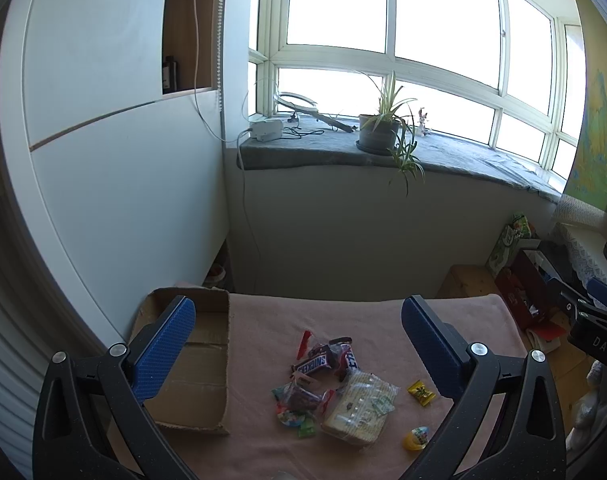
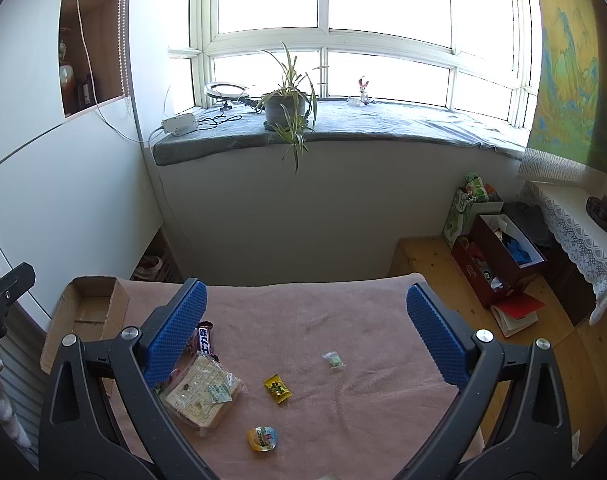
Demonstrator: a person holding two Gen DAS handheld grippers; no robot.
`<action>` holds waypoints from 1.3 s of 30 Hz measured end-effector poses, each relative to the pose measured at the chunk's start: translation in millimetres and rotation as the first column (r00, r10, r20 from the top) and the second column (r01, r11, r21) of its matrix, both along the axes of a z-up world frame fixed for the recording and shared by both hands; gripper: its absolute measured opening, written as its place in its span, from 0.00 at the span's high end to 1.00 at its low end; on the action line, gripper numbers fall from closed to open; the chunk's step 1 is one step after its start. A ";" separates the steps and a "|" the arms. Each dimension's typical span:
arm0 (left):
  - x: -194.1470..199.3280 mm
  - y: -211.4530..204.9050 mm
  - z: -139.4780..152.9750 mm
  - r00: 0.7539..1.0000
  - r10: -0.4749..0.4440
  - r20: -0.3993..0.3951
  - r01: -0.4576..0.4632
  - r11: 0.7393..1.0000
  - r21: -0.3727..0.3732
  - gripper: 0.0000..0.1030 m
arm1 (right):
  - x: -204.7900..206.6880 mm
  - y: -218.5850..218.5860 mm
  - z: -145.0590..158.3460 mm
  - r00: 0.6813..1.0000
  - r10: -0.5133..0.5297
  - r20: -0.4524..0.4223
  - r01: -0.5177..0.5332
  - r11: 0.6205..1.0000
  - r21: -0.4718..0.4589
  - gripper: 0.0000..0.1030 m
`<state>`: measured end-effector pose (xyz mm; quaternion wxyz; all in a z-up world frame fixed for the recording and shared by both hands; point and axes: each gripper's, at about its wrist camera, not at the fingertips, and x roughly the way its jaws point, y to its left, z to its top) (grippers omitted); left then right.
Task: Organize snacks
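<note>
A chocolate bar [image 1: 316,365] lying between the open fingers of the left gripper [image 1: 299,344] carries the brand name "SNICKERS" in white letters on a dark wrapper. At the far right edge of the left wrist view, the black body of the right gripper [image 1: 599,344] shows the white letters "DAS". Print on the other wrappers, including the bar [image 2: 205,340] beside the right gripper's left finger, is too small to read.

The far half of the pink cloth-covered tabletop [image 2: 343,312] lies bare. Nearer, a heap of wrapped snacks [image 1: 327,384] crowds the middle, just beside the open brown cardboard box [image 1: 195,368] at the left edge. Small sweets lie apart on the right.
</note>
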<state>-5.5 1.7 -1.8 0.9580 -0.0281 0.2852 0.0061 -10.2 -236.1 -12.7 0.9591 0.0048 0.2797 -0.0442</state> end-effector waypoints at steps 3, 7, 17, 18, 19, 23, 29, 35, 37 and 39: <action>-0.5 0.0 -0.3 1.000 -0.001 0.000 0.001 1.000 0.000 0.00 | -0.3 0.0 -0.5 1.000 0.000 0.001 0.000 1.000 -0.001 0.01; -1.0 0.2 -0.2 1.000 -0.003 0.000 0.003 1.000 0.000 0.00 | -0.3 0.3 -0.9 1.000 -0.001 0.000 0.001 1.000 -0.002 0.01; 2.7 -0.2 -0.6 1.000 -0.002 -0.008 0.002 1.000 -0.003 0.00 | -0.6 0.5 -2.7 1.000 -0.001 -0.003 0.001 1.000 0.000 0.01; 2.6 -0.3 -0.7 1.000 -0.003 -0.008 0.003 1.000 -0.003 0.00 | -0.5 0.6 -2.8 1.000 0.000 -0.004 0.000 1.000 0.000 0.01; 2.9 -0.3 -0.8 1.000 -0.004 -0.009 0.004 1.000 -0.004 0.00 | -0.6 0.7 -2.9 1.000 -0.001 -0.004 0.001 1.000 -0.001 0.01; 4.5 -1.2 -2.2 1.000 -0.005 -0.013 0.005 1.000 -0.003 0.00 | -0.7 0.1 -4.2 1.000 0.000 -0.007 0.000 1.000 0.001 0.01; 8.0 -2.0 -6.1 1.000 -0.010 -0.026 0.010 1.000 -0.006 0.00 | 3.2 -1.7 -12.4 1.000 -0.001 -0.021 0.001 1.000 0.000 0.01; 12.0 -0.1 -12.8 0.999 -0.018 -0.045 0.017 1.000 -0.011 0.00 | 7.0 -3.3 -18.0 0.999 0.002 -0.037 -0.002 1.000 -0.001 0.01; 13.4 2.4 -17.6 0.998 -0.029 -0.053 0.028 0.999 -0.030 0.00 | 8.4 -4.8 -19.9 0.999 0.004 -0.041 -0.003 1.000 0.003 0.01; 14.4 6.5 -22.7 0.998 -0.040 -0.056 0.037 0.998 -0.053 0.00 | 9.8 -8.2 -24.4 0.999 0.001 -0.052 0.000 1.000 0.009 0.01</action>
